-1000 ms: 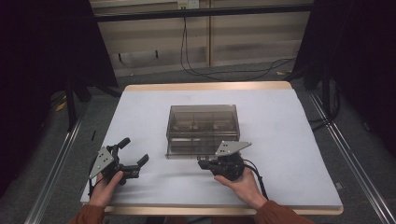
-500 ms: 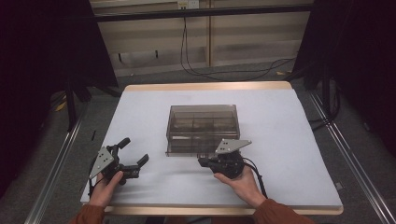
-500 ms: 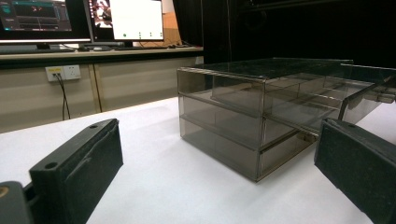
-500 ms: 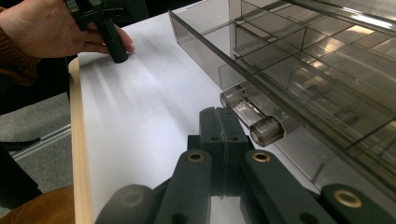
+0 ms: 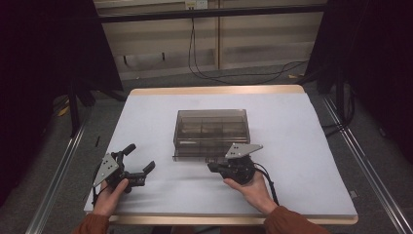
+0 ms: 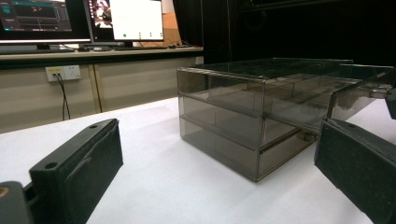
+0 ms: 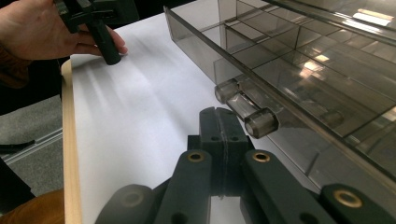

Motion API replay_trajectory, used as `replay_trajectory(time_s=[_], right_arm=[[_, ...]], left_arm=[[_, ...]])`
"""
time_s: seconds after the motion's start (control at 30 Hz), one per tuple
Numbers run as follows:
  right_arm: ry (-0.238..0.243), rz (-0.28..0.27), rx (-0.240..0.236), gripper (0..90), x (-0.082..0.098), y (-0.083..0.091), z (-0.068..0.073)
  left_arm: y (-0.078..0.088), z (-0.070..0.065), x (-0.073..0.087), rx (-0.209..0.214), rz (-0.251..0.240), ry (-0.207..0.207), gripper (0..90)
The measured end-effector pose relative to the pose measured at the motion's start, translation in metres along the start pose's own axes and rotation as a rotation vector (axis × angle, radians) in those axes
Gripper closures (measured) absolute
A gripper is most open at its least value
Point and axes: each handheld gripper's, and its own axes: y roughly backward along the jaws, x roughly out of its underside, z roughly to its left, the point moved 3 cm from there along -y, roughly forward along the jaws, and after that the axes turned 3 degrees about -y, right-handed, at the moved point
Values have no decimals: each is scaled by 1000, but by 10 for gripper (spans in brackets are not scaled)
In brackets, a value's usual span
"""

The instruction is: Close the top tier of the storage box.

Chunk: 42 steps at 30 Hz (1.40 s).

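I held my right gripper (image 5: pixel 213 168), jaws together, just below the drawer handle (image 7: pixel 245 109); my left gripper (image 5: pixel 139 163) rested spread apart, well left of it.

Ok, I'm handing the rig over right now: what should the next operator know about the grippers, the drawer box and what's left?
Left gripper: open, holding nothing, resting on the table left of the drawer box.
Right gripper: jaws shut, empty, just short of the drawer handle.
Bottom drawer: pulled partly out; its compartments look empty.
Done: drawer looks started open.
Left: probably take the handle and finish moving the drawer.
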Motion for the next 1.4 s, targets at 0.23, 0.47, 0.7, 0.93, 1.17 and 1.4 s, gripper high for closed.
replay_trajectory(time_s=[0.23,0.47,0.7,0.93,1.17,1.4], right_arm=[[-3,-4,2,900,0,0,-2],[-6,-10,9,900,-1,-1,-3],[-12,-16,15,900,-1,-1,-6],[-6,-31,12,900,-4,0,-6],[-10,-29,22,900,-4,-1,-9],[-13,-27,25,900,-4,-3,-10]], left_arm=[[0,0,0,0,0,0,10],[0,-1,0,1,-3,6,9],[0,0,0,0,-2,3,10],[0,0,0,0,0,0,9],[0,0,0,3,0,4,9],[0,0,0,3,0,4,10]])
